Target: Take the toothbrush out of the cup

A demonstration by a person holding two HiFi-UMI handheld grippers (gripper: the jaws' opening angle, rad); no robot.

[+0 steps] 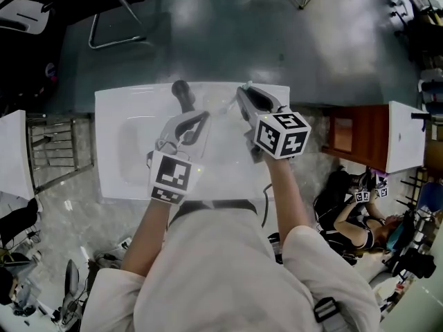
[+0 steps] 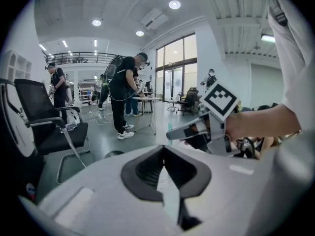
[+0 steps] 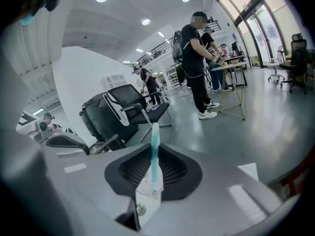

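Note:
My right gripper (image 1: 247, 94) is shut on a white toothbrush with a teal stripe (image 3: 155, 141). The brush stands upright between the pads (image 3: 170, 173), above the far edge of the white table (image 1: 118, 116). Its teal tip (image 1: 248, 86) sticks out past the fingers, and the left gripper view shows the toothbrush (image 2: 170, 128) from the side. A dark cylindrical thing (image 1: 182, 94), seemingly the cup, sits on the table just beyond my left gripper (image 1: 192, 121). That gripper's jaws stand slightly apart, and only pale table shows through the gap (image 2: 165, 154).
A black office chair (image 1: 104, 5) stands on the grey floor beyond the table. To the right are a brown cabinet (image 1: 353, 133) and a person sitting on the floor (image 1: 356, 220). Other people stand at a small table (image 2: 147, 100) farther back.

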